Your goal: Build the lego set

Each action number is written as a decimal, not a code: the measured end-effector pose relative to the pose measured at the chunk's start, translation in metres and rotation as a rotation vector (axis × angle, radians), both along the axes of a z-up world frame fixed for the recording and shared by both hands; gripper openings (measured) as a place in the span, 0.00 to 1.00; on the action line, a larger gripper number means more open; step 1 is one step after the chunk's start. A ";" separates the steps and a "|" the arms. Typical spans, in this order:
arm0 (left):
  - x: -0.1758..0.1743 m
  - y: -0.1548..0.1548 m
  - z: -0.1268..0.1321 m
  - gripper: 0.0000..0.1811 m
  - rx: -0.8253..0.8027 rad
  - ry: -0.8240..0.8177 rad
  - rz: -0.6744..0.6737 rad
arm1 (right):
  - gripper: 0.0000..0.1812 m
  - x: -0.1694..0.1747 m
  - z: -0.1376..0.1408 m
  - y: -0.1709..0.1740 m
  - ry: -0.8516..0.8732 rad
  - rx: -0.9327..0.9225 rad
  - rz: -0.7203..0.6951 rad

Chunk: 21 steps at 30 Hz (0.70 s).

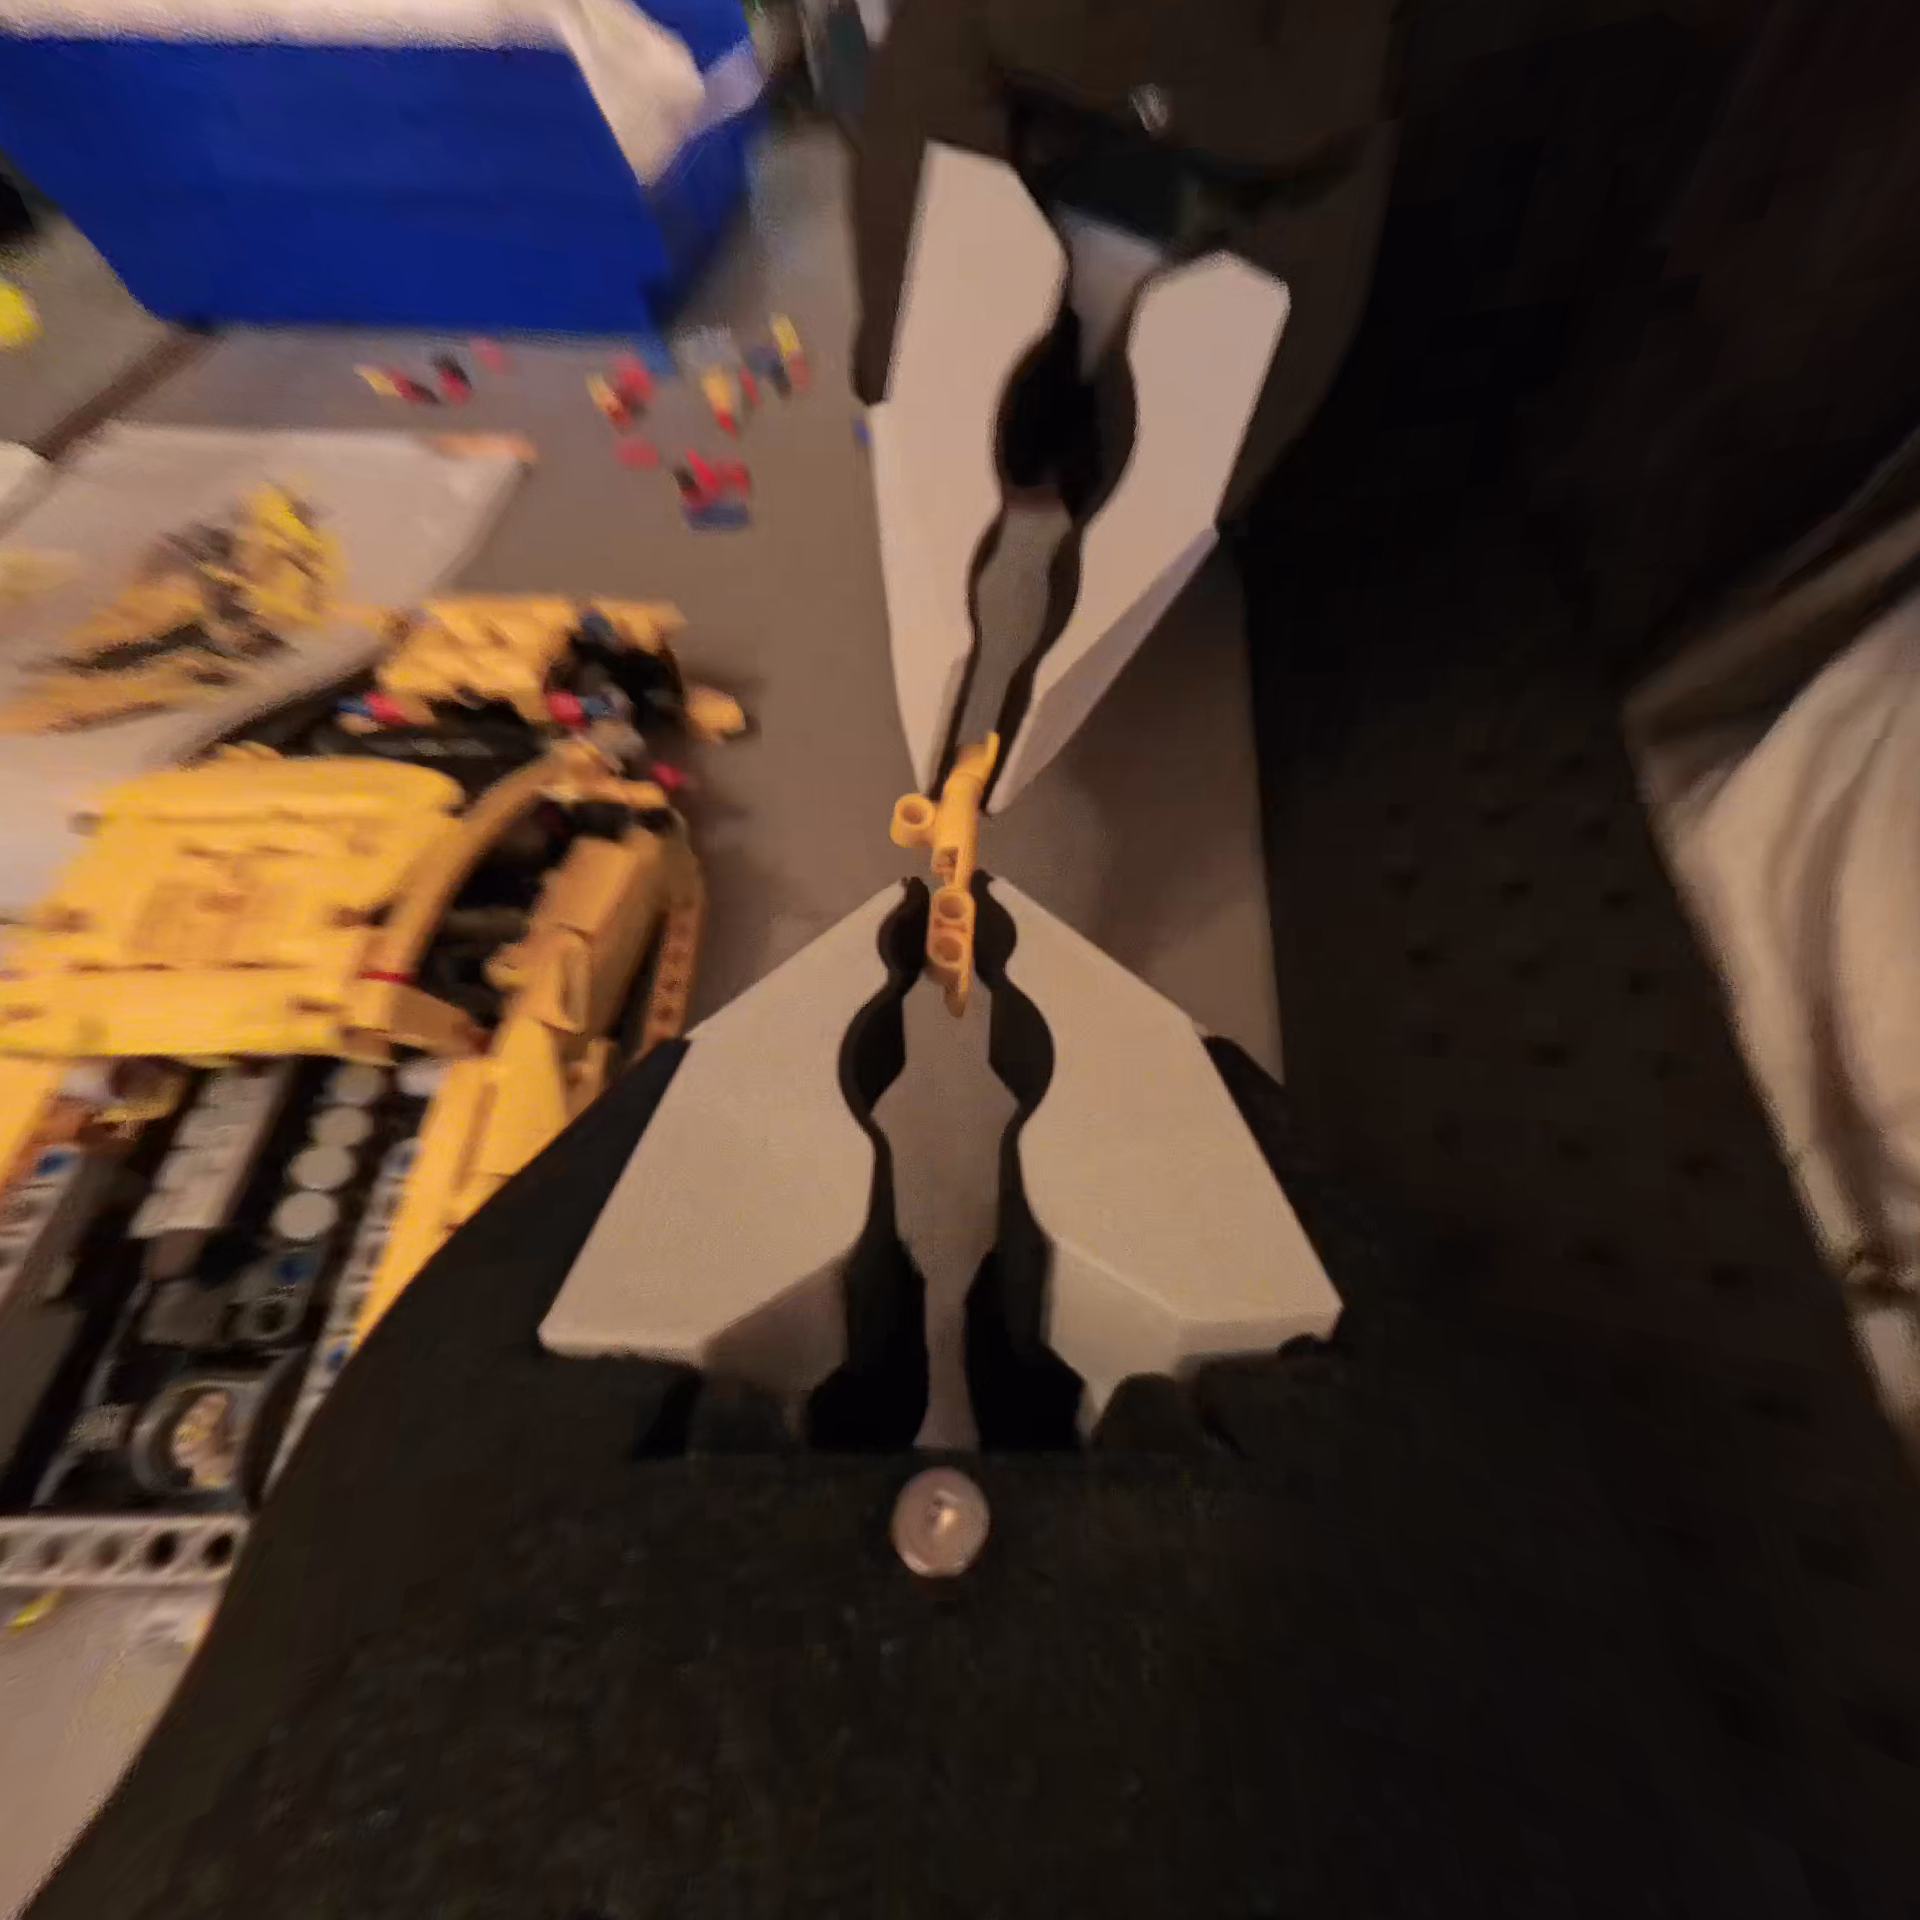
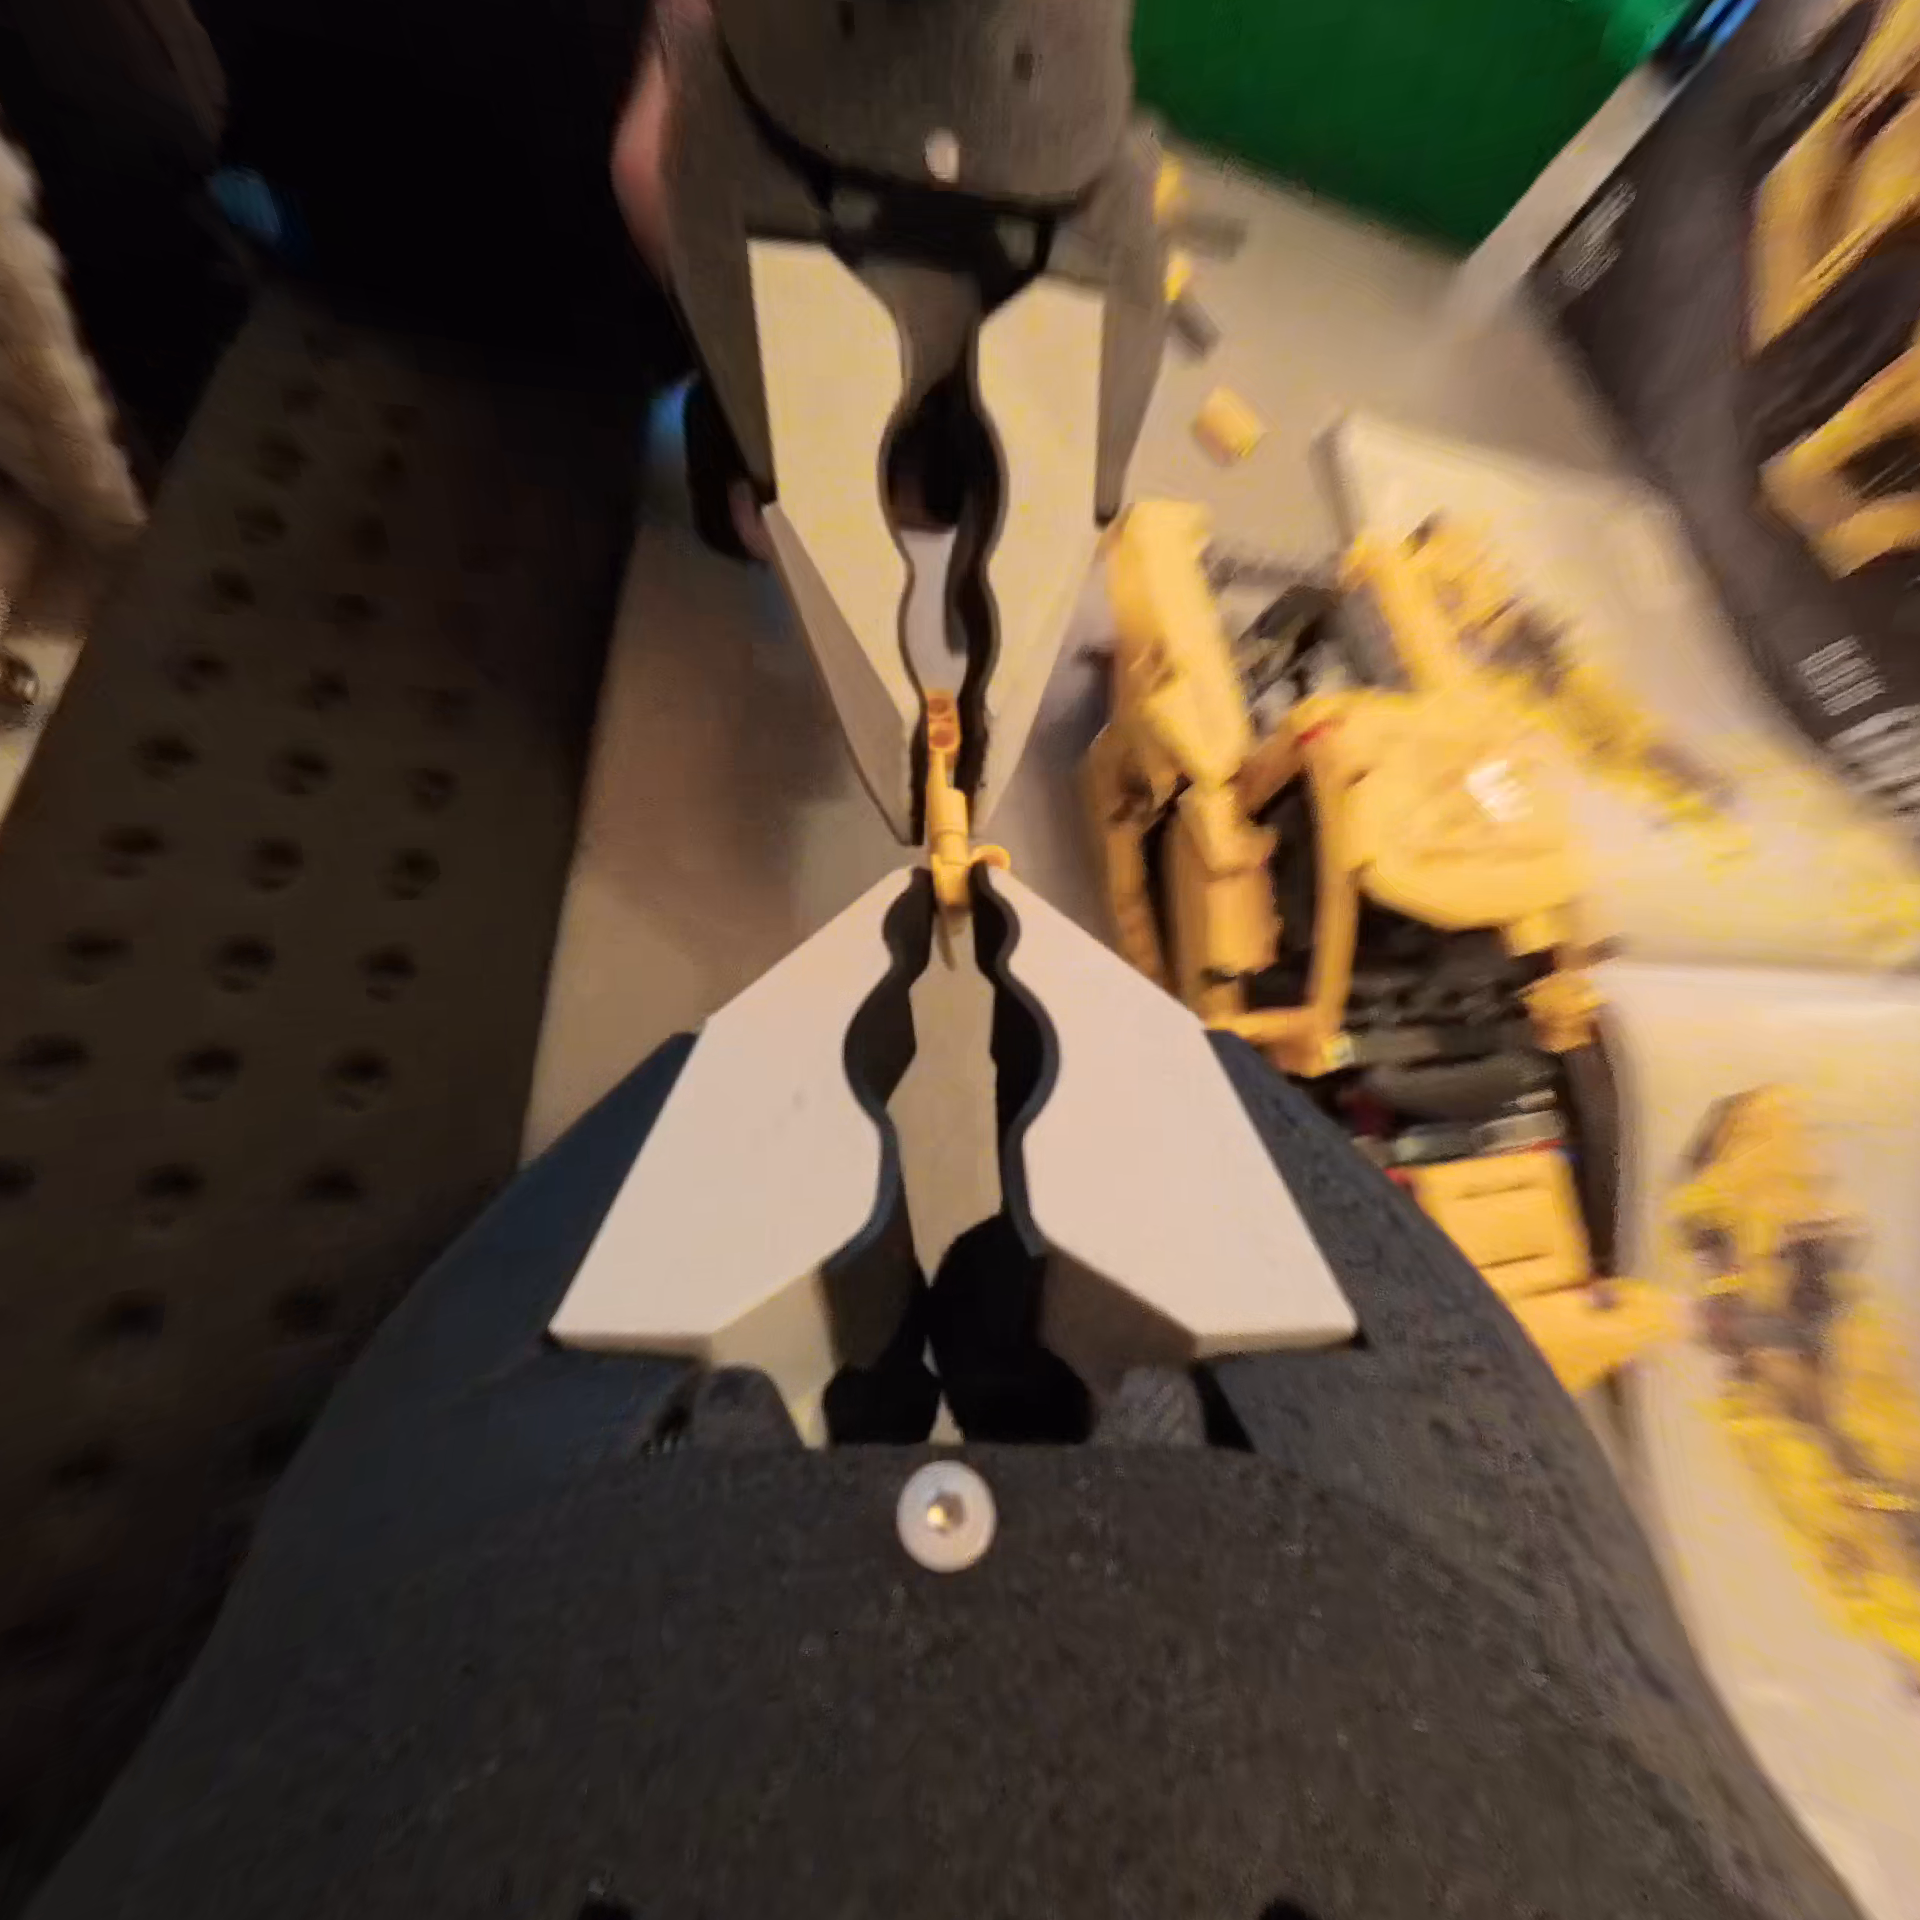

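Note:
A small yellow lego piece (image 1: 951,930) with pin holes is held in the air between both grippers, tip to tip. My left gripper (image 1: 940,888) is shut on its near end. My right gripper (image 1: 961,800) comes in from the far side and is shut on its other end. In the right wrist view the same piece (image 2: 948,816) sits between my right gripper (image 2: 951,883) and the left gripper (image 2: 940,821) opposite. The part-built yellow lego car (image 1: 364,883) lies on the table to the left, blurred; it also shows in the right wrist view (image 2: 1351,831).
An open instruction booklet (image 1: 260,561) lies behind the car. Several small loose pieces (image 1: 707,416) are scattered before a blue box (image 1: 312,177). A dark perforated mat (image 2: 260,779) lies beside the table. The set's box (image 2: 1766,364) stands at the right. Less than 4 cm separates the two grippers' tips.

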<state>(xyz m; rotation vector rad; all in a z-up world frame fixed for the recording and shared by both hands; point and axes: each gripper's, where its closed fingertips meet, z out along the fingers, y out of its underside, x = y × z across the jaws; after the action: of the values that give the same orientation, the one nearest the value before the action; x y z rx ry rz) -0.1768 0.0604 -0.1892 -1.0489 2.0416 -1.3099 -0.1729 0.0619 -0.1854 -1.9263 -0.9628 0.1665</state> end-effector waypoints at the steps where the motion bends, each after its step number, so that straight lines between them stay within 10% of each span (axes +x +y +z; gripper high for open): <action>1: 0.001 0.004 0.019 0.05 -0.061 -0.041 0.009 | 0.04 0.000 0.019 0.004 0.001 0.058 0.003; 6: 0.003 0.032 0.065 0.04 0.164 -0.174 0.039 | 0.03 0.004 0.067 0.032 -0.149 0.157 0.015; 13: 0.035 0.139 0.118 0.04 0.292 -0.210 0.352 | 0.13 0.058 0.117 0.090 0.141 0.179 -0.253; 21: 0.081 0.233 0.058 0.04 -0.137 0.087 0.558 | 0.11 0.165 0.069 0.103 0.496 0.250 -0.672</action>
<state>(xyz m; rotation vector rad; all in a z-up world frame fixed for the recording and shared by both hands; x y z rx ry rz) -0.0958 0.2933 -0.1315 -1.6152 1.5570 -1.1259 -0.0077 0.1653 -0.1163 -1.7516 0.0101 0.1135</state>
